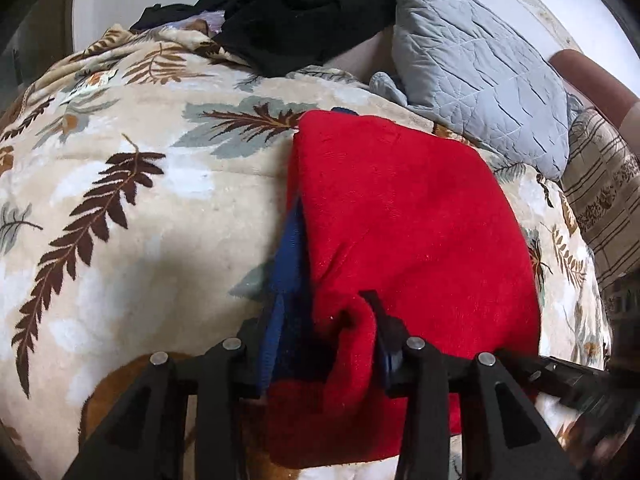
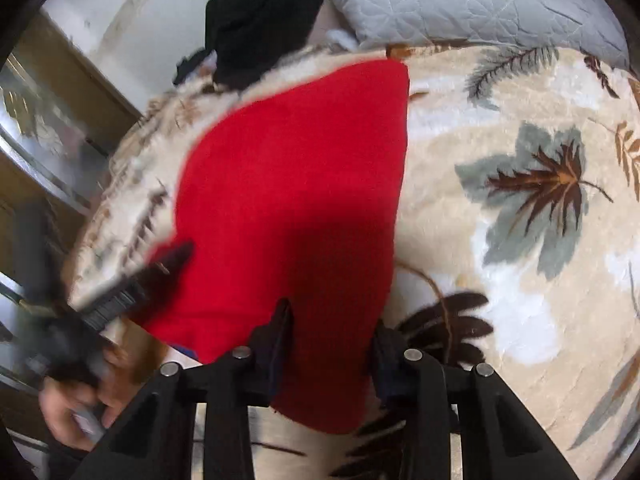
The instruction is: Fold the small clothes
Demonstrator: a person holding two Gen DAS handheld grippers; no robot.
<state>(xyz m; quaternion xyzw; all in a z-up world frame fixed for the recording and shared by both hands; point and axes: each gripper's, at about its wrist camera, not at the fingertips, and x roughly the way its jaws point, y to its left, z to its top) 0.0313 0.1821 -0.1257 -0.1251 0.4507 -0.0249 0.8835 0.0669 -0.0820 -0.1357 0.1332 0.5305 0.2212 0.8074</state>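
A red fleece garment [image 1: 400, 208] with blue trim [image 1: 288, 248] lies folded on a leaf-patterned blanket [image 1: 120, 180]. Its near end stands bunched between the fingers of my left gripper [image 1: 326, 316]. A dark hollow shows in that bunch, so the jaws look slack and open around it. In the right wrist view the same red garment [image 2: 288, 168] runs toward the camera. My right gripper [image 2: 330, 328] is shut on its near right corner. The left gripper [image 2: 120, 300] appears blurred at the garment's left edge, with a hand [image 2: 72, 400] behind it.
A grey quilted pillow [image 1: 480, 80] and a heap of black clothes [image 1: 300, 12] lie at the far end of the bed. Striped fabric [image 1: 604, 200] sits at the right edge, below a person's arm [image 1: 592, 80]. Wooden furniture [image 2: 60, 80] stands beside the bed.
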